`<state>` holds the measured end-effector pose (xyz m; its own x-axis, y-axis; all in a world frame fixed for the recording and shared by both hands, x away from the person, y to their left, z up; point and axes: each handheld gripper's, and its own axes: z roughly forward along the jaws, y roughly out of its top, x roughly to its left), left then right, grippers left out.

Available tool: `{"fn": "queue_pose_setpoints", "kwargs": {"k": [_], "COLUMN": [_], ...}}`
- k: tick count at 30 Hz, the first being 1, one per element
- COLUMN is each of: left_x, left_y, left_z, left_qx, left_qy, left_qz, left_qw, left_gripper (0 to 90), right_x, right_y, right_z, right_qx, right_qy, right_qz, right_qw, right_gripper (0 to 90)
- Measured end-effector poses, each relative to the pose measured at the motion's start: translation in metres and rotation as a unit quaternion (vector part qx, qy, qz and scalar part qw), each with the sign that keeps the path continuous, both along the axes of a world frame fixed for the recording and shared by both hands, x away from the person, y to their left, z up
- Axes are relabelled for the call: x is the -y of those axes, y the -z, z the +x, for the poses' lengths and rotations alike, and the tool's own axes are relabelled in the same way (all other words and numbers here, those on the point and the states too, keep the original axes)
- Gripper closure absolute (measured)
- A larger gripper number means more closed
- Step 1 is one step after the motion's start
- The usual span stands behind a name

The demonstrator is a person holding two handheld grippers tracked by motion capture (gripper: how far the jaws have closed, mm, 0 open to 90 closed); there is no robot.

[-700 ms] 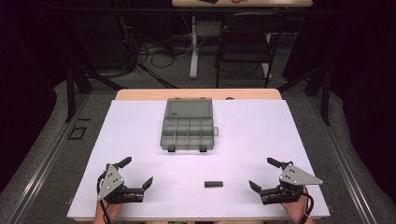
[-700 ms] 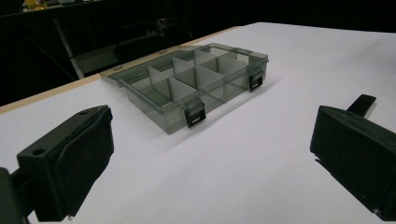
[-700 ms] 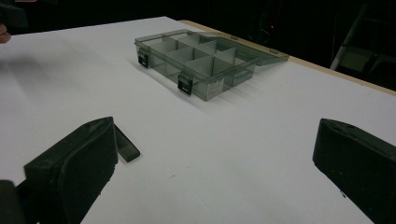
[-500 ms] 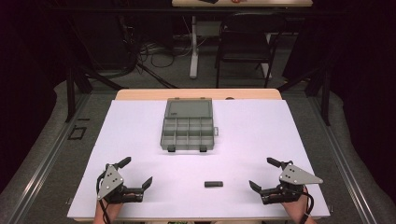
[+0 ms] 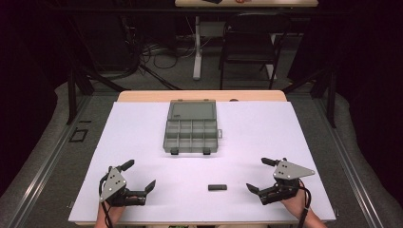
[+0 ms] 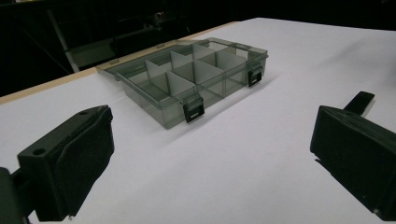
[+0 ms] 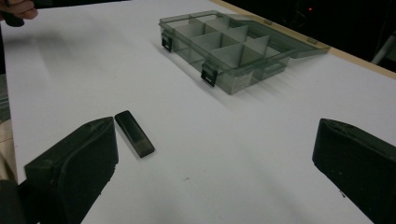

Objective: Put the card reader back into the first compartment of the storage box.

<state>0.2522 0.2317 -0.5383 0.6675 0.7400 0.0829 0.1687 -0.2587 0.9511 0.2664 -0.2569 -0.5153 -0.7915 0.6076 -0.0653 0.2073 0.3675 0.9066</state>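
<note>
The white worktop (image 5: 142, 142) carries everything. The largest thing on it is the grey transparent organizer box (image 5: 191, 135), which stands near the far edge, about midway between the left and right edges. Its lid (image 5: 192, 110) is open and lies flat toward the far edge. The white dividers make small compartments, and all that I can see are empty. A small label is on one side wall, but its writing is too small to read.

The left gripper (image 5: 141, 176) is at the near left corner, and its jaws stand wide apart with nothing between them. The right gripper (image 5: 261, 175) is at the near right corner, also wide open and holding nothing.

The small black bar (image 5: 217, 187) lies flat near the near edge, between the two grippers and closer to the right one. Its long axis runs parallel to the near edge.
</note>
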Motion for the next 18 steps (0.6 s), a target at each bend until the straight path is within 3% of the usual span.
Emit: {"fn": "queue_pose_setpoints", "kwargs": {"k": [18], "left_x": [-0.002], "left_y": [0.0], "left_z": [0.001], "left_qx": [-0.001], "left_qy": [-0.001], "left_qz": [0.0], "left_qw": [1.0], "left_gripper": [0.0], "right_x": [-0.026], "right_y": [-0.002], "right_z": [0.026], "right_qx": [-0.024], "right_qy": [-0.069], "right_qz": [-0.021], "right_qw": [0.9971], "right_gripper": [0.4]}}
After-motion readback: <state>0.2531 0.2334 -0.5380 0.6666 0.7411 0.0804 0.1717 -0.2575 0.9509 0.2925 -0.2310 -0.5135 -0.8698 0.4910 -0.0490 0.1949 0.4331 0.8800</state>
